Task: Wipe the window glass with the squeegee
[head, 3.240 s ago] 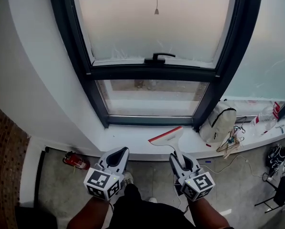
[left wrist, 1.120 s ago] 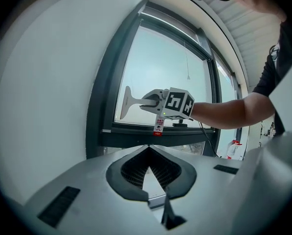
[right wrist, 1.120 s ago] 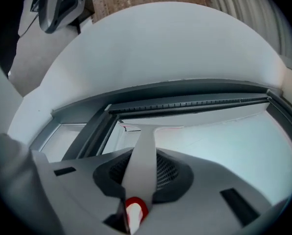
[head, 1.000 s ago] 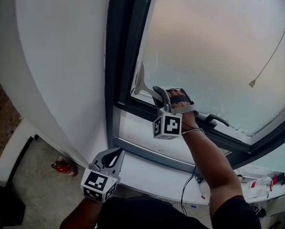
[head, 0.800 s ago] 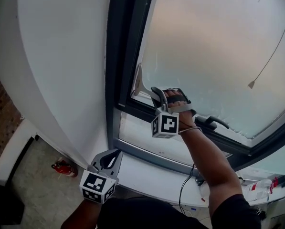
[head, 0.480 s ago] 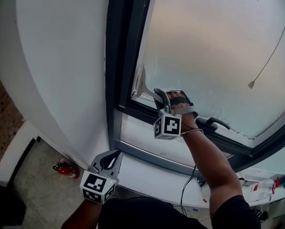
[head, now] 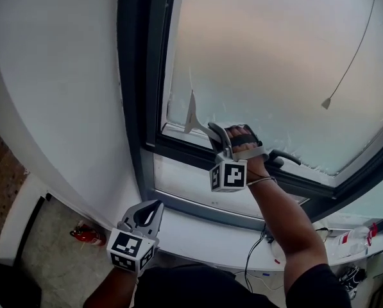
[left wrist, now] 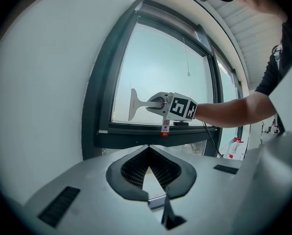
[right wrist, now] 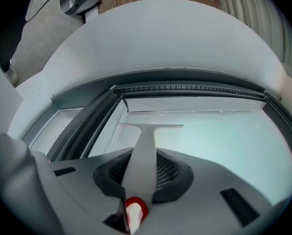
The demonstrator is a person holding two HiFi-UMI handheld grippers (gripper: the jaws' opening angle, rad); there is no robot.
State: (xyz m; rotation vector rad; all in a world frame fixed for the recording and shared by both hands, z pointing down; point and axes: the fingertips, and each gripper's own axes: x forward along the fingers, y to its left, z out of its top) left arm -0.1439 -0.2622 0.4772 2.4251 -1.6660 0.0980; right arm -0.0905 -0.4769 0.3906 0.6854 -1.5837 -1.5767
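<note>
My right gripper (head: 213, 131) is shut on the handle of a white squeegee (head: 191, 111). The blade stands on end against the frosted window glass (head: 274, 63), near the pane's lower left corner. In the right gripper view the squeegee (right wrist: 145, 151) runs out from between the pads of the right gripper (right wrist: 142, 174) to the glass (right wrist: 219, 141). My left gripper (head: 147, 214) hangs low by the wall below the sill, shut with nothing in it. The left gripper view shows the squeegee (left wrist: 135, 104) and the right gripper (left wrist: 160, 103) up at the pane.
A dark window frame (head: 140, 76) surrounds the pane, with a black window handle (head: 285, 156) just right of my right hand. A pull cord (head: 346, 59) hangs in front of the glass. The white sill (head: 197, 233) holds a plastic bottle (head: 355, 236). A red fire extinguisher (head: 85, 235) lies on the floor.
Since 3.2 s ago my right gripper has risen with the squeegee from near the sill to the upper pane. Over the last second it has barely shifted; the left gripper stays low.
</note>
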